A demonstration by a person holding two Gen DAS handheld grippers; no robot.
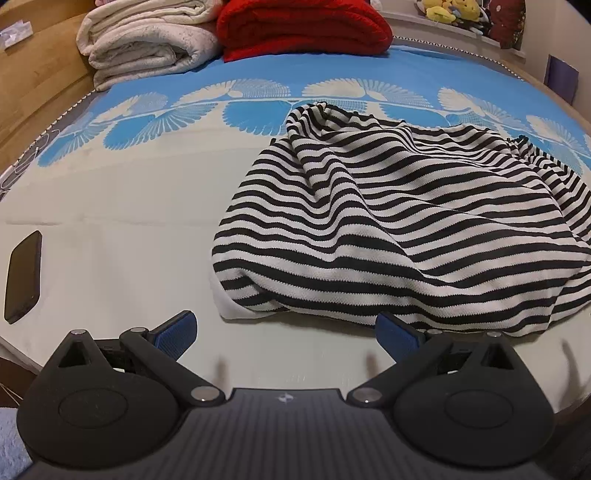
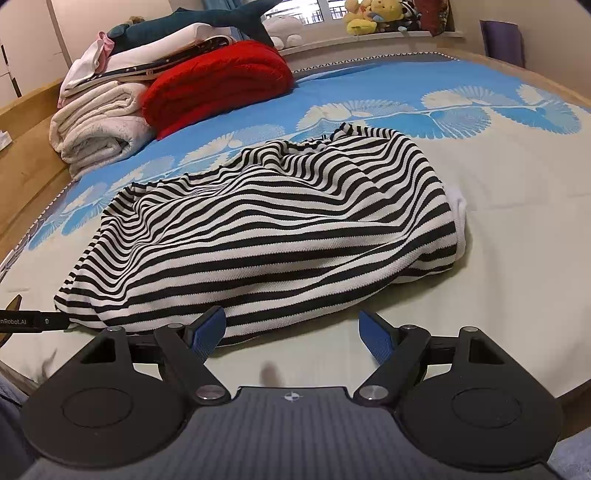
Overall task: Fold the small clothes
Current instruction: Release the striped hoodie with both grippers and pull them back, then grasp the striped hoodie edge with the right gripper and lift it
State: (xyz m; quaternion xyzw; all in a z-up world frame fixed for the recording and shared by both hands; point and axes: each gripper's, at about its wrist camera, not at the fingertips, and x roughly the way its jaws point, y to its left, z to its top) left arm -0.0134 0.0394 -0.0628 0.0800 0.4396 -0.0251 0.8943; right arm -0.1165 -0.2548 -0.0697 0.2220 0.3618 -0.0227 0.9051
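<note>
A black-and-white striped garment (image 1: pixel 399 221) lies crumpled in a heap on the bed; it also shows in the right wrist view (image 2: pixel 280 225). My left gripper (image 1: pixel 286 332) is open and empty, just in front of the garment's near left edge, its right pad close to the hem. My right gripper (image 2: pixel 291 332) is open and empty, at the garment's near edge, its left pad against the cloth. The tip of the left gripper (image 2: pixel 33 321) shows at the left edge of the right wrist view.
The bed cover (image 1: pixel 110 258) is cream with a blue shell border. Folded white blankets (image 1: pixel 147 44) and a red blanket (image 1: pixel 303 29) are stacked at the far left. A dark phone (image 1: pixel 24 277) lies near the left edge. Plush toys (image 2: pixel 373 14) sit on the sill.
</note>
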